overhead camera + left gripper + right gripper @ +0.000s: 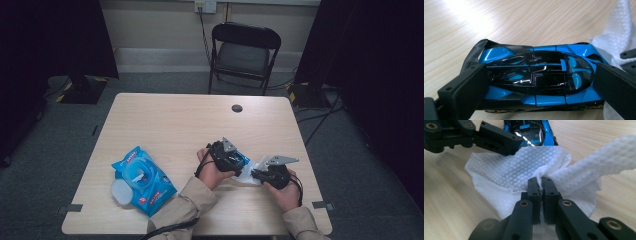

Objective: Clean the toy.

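Observation:
A blue and black toy car (536, 75) lies lengthwise between my left gripper's (536, 82) two black pads, which press on its nose and tail, so the gripper is shut on it. In the high view my left gripper (231, 156) holds the toy car (242, 160) just above the table, right of centre. My right gripper (540, 182) is shut on a bunched white wet wipe (524, 170), which spreads against the car's end (531, 132). From above, my right gripper (260, 175) sits close to the right of the left one, the wipe (252, 167) between them.
A blue pack of wet wipes (142, 180) with its white lid open lies at the table's front left. The wooden table (175, 120) has a dark cable hole (237, 108) near its far edge. A black folding chair (243, 52) stands beyond the table.

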A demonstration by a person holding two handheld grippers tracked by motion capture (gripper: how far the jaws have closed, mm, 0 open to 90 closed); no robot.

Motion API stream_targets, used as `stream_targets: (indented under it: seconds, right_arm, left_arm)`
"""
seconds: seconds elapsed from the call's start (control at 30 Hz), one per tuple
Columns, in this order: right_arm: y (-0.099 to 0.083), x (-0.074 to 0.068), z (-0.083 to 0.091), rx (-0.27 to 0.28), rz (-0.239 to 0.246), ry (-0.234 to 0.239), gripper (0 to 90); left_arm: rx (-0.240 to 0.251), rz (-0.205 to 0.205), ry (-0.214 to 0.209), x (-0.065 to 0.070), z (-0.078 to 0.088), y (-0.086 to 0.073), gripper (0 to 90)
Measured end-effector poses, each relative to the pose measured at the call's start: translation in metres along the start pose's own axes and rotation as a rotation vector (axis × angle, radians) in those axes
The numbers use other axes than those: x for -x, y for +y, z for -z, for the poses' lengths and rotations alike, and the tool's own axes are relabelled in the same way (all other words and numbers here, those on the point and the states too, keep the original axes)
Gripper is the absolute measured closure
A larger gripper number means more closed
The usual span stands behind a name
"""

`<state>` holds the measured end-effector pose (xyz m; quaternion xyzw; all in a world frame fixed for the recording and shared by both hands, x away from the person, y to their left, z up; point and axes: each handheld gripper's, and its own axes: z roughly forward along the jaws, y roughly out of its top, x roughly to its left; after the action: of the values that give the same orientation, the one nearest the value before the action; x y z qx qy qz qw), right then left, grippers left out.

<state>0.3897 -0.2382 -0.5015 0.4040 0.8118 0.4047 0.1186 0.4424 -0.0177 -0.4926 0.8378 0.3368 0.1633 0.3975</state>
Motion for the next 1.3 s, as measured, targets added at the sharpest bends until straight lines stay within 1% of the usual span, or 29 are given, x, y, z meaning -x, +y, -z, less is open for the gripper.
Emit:
stream_targets:
  seconds: [0.17, 0.37, 0.47, 0.53, 0.57, 0.73, 0.8, 1.0, 1.17, 1.3]
  right_arm:
    - [-0.001, -0.004, 0.002, -0.009, 0.007, 0.014, 86.6]
    - [-0.001, -0.011, 0.001, -0.017, 0.030, 0.027, 86.7]
    - [-0.001, -0.014, 0.000, -0.015, 0.027, 0.041, 86.8]
    - [-0.001, -0.016, -0.001, -0.014, 0.029, 0.041, 86.8]
    - [0.000, -0.018, -0.002, -0.019, 0.040, 0.035, 86.8]
    - [0.000, -0.020, -0.003, -0.019, 0.037, 0.044, 86.8]
    - [0.000, -0.023, -0.004, -0.020, 0.044, 0.064, 86.9]
    - [0.003, -0.031, -0.009, -0.022, 0.059, 0.080, 86.9]
    - [0.003, -0.032, -0.010, -0.018, 0.054, 0.092, 86.9]
    - [0.004, -0.035, -0.012, -0.018, 0.063, 0.125, 86.9]
  left_arm:
    - [0.000, 0.000, 0.000, 0.000, 0.000, 0.000, 0.0]
    - [0.001, -0.004, 0.000, 0.000, 0.000, -0.001, 0.0]
    - [0.007, 0.000, 0.002, 0.000, 0.000, -0.001, 0.0]
    - [0.004, -0.002, 0.003, 0.000, 0.000, -0.001, 0.0]
    - [0.002, -0.003, 0.004, 0.001, 0.000, 0.000, 0.0]
    - [-0.001, -0.001, 0.004, 0.001, 0.000, 0.000, 0.0]
    - [-0.001, -0.002, 0.005, 0.001, 0.000, 0.000, 0.0]
    - [0.003, -0.002, 0.005, 0.001, 0.000, -0.001, 0.0]
    - [0.002, -0.005, 0.007, 0.001, 0.000, -0.001, 0.0]
    - [0.007, -0.004, 0.006, 0.002, 0.000, -0.001, 0.0]
